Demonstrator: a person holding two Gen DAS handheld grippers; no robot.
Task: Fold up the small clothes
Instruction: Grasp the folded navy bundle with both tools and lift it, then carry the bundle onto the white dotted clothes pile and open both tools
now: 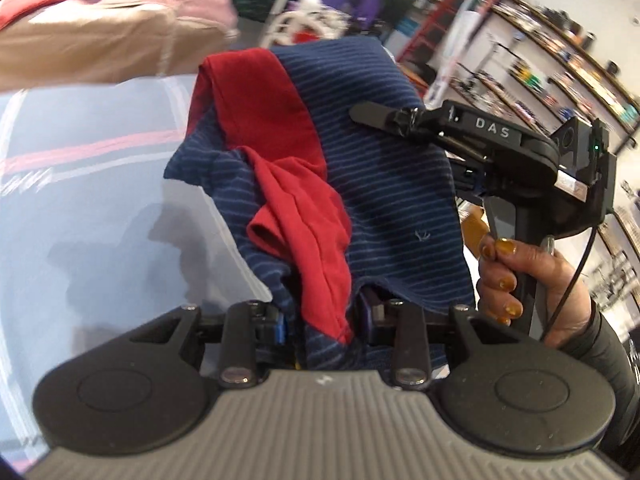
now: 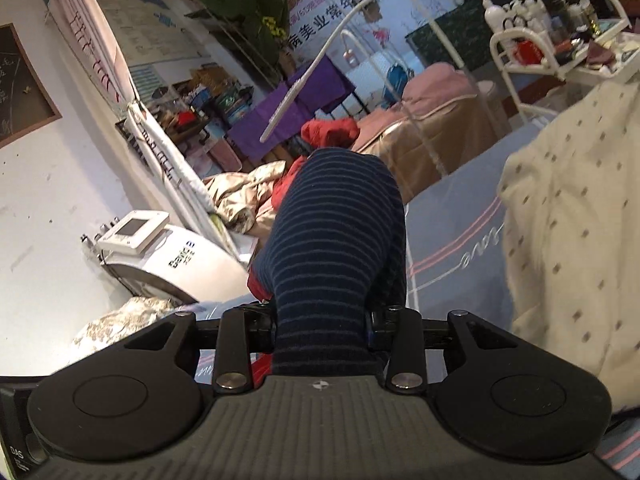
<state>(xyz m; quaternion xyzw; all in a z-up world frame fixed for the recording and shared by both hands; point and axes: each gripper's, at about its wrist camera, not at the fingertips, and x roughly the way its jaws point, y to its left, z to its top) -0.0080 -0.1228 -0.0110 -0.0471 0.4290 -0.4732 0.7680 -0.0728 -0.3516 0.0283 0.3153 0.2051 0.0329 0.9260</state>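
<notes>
A small navy garment with thin stripes and red trim [image 1: 360, 168] hangs in the air between both grippers, above the blue-grey bed sheet [image 1: 100, 184]. My left gripper [image 1: 324, 320] is shut on its lower edge; the fingertips are hidden in the cloth. My right gripper [image 1: 376, 118] shows in the left wrist view, held by a hand, gripping the garment's far edge. In the right wrist view the right gripper [image 2: 320, 320] is shut on a bunched fold of the striped garment [image 2: 336, 240].
A cream dotted garment [image 2: 572, 240] lies on the sheet at right. A brown massage bed [image 2: 432, 136] with red clothes [image 2: 328, 130] stands behind. A white machine [image 2: 176, 256] and a white trolley [image 2: 552, 52] stand nearby. Shelves [image 1: 560, 72] line the wall.
</notes>
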